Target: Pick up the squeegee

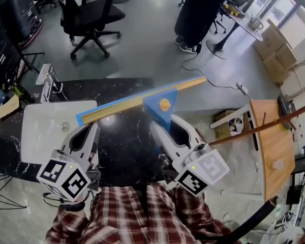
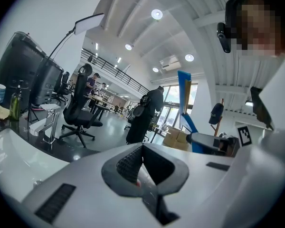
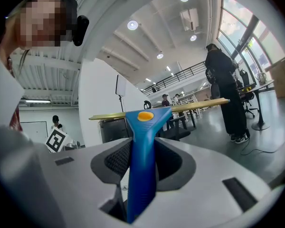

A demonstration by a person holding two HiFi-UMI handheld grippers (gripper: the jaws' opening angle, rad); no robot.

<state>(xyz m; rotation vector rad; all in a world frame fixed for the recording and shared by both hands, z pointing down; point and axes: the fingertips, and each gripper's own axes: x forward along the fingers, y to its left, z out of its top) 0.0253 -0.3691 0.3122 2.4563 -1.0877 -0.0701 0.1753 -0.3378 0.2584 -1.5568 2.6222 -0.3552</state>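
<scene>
The squeegee (image 1: 160,108) has a blue handle with an orange dot and a long yellow and blue blade. It is held up above the black table (image 1: 122,151). My right gripper (image 1: 165,125) is shut on the handle, and the blade runs crosswise beyond its fingertips. In the right gripper view the handle (image 3: 143,141) stands between the pads of the right gripper (image 3: 142,163), blade on top. My left gripper (image 1: 88,132) hovers to the left, its tips under the blade's left end, not touching it. Its jaws in the left gripper view (image 2: 142,158) meet with nothing between them. The squeegee (image 2: 185,96) shows there at right.
A white board (image 1: 46,131) lies on the table's left part. A wooden table (image 1: 274,151) stands at the right, with cardboard boxes (image 1: 274,50) behind it. A black office chair (image 1: 89,14) and a person in dark clothes (image 1: 198,9) are on the floor beyond.
</scene>
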